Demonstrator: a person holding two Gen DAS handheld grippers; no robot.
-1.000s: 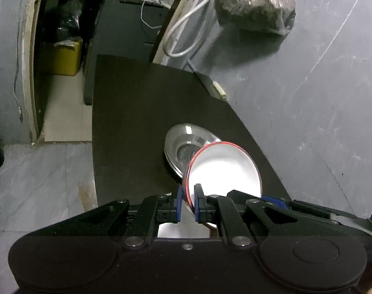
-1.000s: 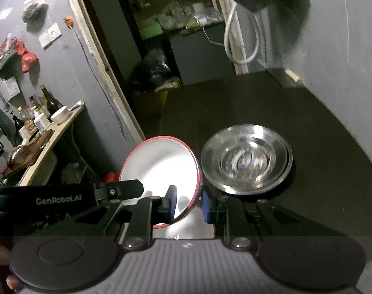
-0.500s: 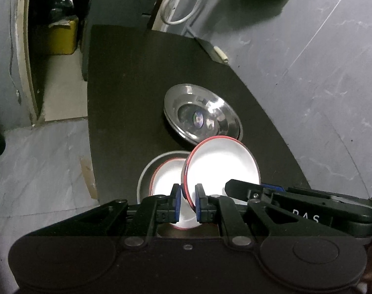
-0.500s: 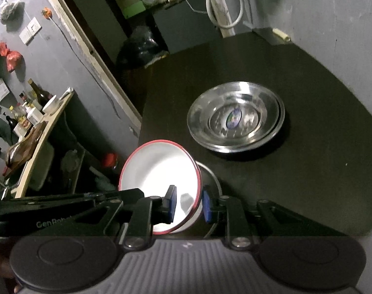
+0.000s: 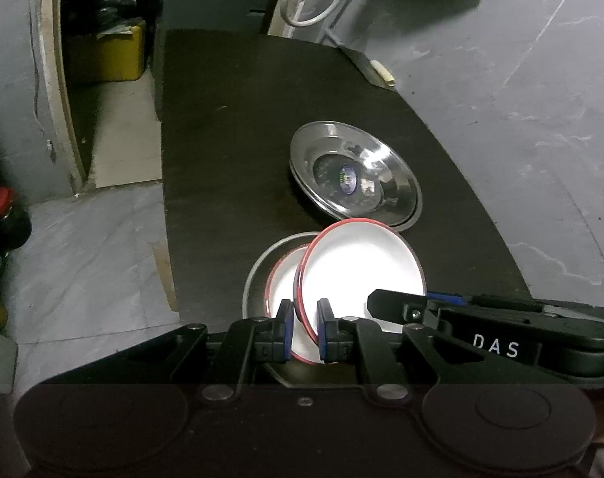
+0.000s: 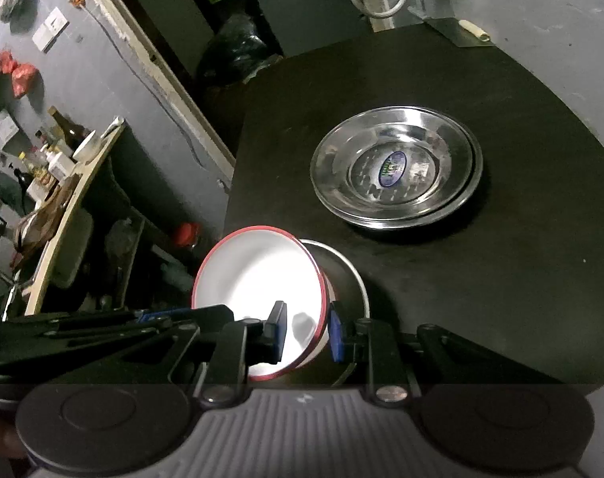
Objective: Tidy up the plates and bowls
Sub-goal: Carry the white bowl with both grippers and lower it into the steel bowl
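A white bowl with a red rim [image 5: 361,271] hangs tilted between both grippers. My left gripper [image 5: 305,328] is shut on its near rim. My right gripper [image 6: 307,332] is shut on the opposite rim of the same white bowl [image 6: 258,279]. Right under it, a second red-rimmed white bowl [image 5: 282,285] sits nested in a grey metal bowl [image 5: 256,275] on the dark table; whether the held bowl touches it I cannot tell. Two stacked steel plates [image 6: 395,171] with a sticker in the middle lie farther back.
The dark table [image 5: 222,159] ends at a straight edge on the left, with tiled floor [image 5: 83,259] below. A grey wall [image 5: 520,99] borders its right side. A yellow box [image 5: 110,55] stands by the doorway. A shelf with bottles [image 6: 63,143] is off to the left.
Both grippers have sunk and tipped downward with the white bowl. The nested bowls on the table have come into view beneath it, and the steel plates have moved up in both views.
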